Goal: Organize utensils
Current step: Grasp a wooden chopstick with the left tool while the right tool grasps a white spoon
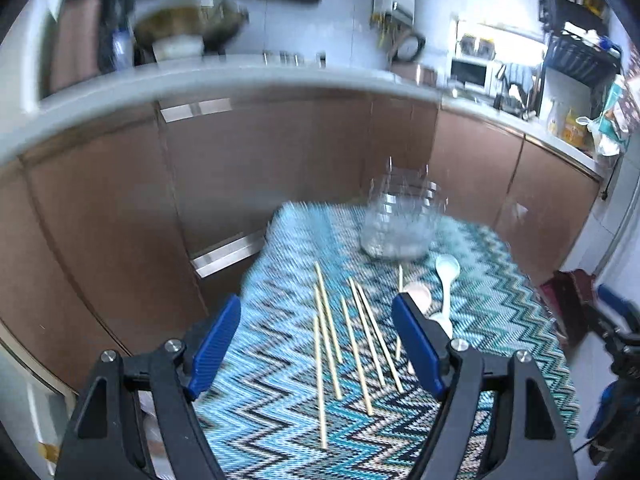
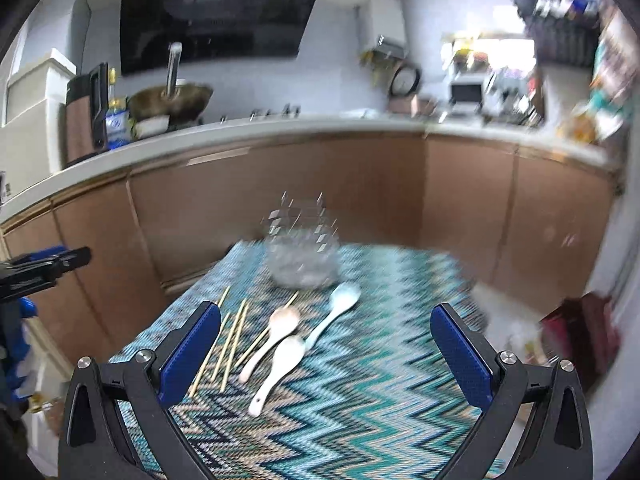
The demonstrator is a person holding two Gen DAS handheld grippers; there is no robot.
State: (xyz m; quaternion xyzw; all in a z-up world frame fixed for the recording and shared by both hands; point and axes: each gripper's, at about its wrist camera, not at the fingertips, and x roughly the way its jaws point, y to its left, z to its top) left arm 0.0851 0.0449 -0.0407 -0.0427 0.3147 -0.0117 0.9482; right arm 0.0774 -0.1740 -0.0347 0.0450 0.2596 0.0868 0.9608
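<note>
My left tongs [image 1: 316, 344] hang released over the chopsticks [image 1: 352, 344], which lie scattered lengthwise on the zigzag cloth [image 1: 280, 420] covering the desk, so I can pinch them along their length. Next come three spoons [image 2: 288, 344], lying loose and touching. My right tongs [image 2: 326, 354] are released too, gripping nothing. The glass jar [image 2: 302, 256] stands behind them, probably where everything goes.
</note>
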